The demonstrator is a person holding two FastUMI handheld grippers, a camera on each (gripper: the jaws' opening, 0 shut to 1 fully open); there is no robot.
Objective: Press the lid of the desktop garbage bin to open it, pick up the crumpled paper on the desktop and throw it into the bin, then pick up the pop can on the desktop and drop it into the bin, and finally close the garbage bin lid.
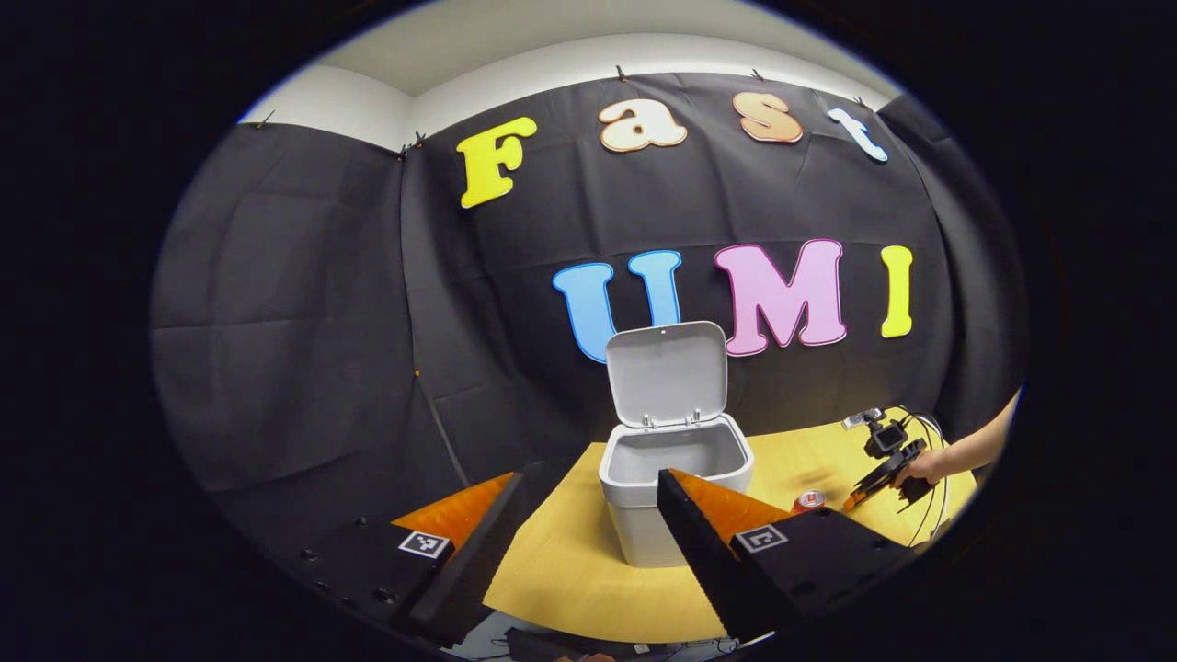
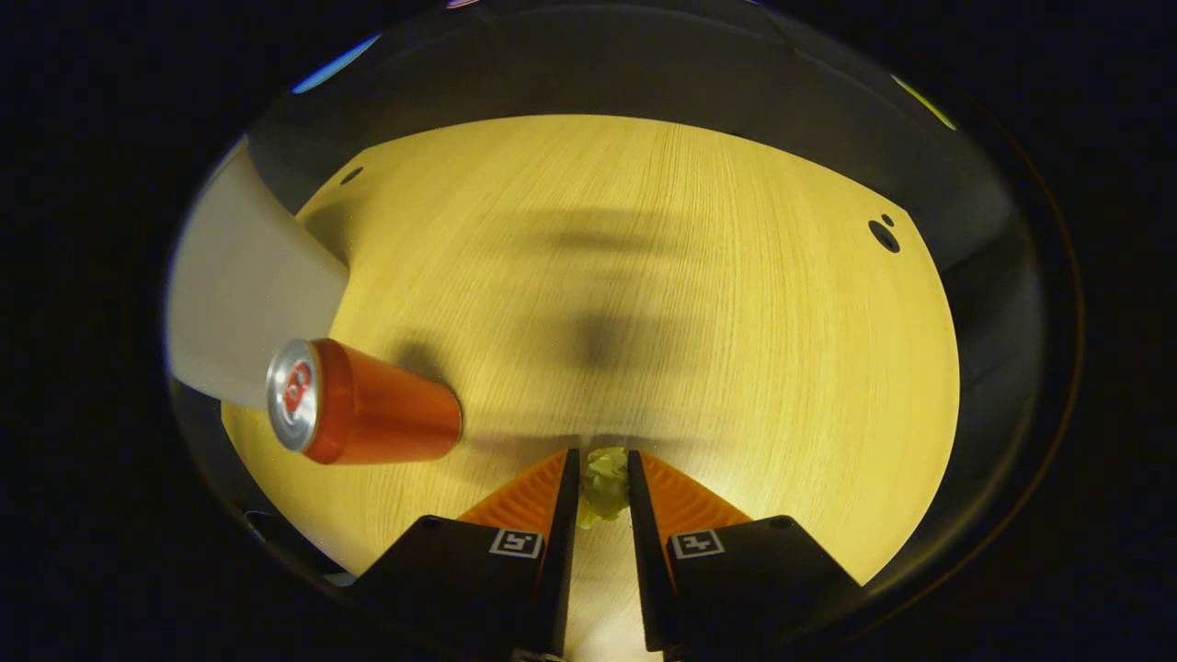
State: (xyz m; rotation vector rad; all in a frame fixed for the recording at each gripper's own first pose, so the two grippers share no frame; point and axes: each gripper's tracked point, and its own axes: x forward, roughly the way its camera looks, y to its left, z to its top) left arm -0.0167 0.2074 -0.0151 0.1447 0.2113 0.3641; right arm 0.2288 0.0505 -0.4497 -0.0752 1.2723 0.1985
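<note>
**Right gripper clamped on the crumpled paper, bin lid up**

Your right gripper (image 2: pixel 602 483) has its two fingers closed in on the crumpled paper (image 2: pixel 602 489), which sits pinched between them just above the wooden tabletop (image 2: pixel 699 303). The red pop can (image 2: pixel 368 414) stands upright to its left, close beside the pale wall of the garbage bin (image 2: pixel 244 294).

Your left gripper (image 1: pixel 588 501) is spread wide with nothing between its fingers, facing the white garbage bin (image 1: pixel 676 483). Its lid (image 1: pixel 667 372) stands raised at the back. In the left gripper view your hand (image 1: pixel 924 467) holds the right gripper low over the table, next to the can (image 1: pixel 808 501).
</note>
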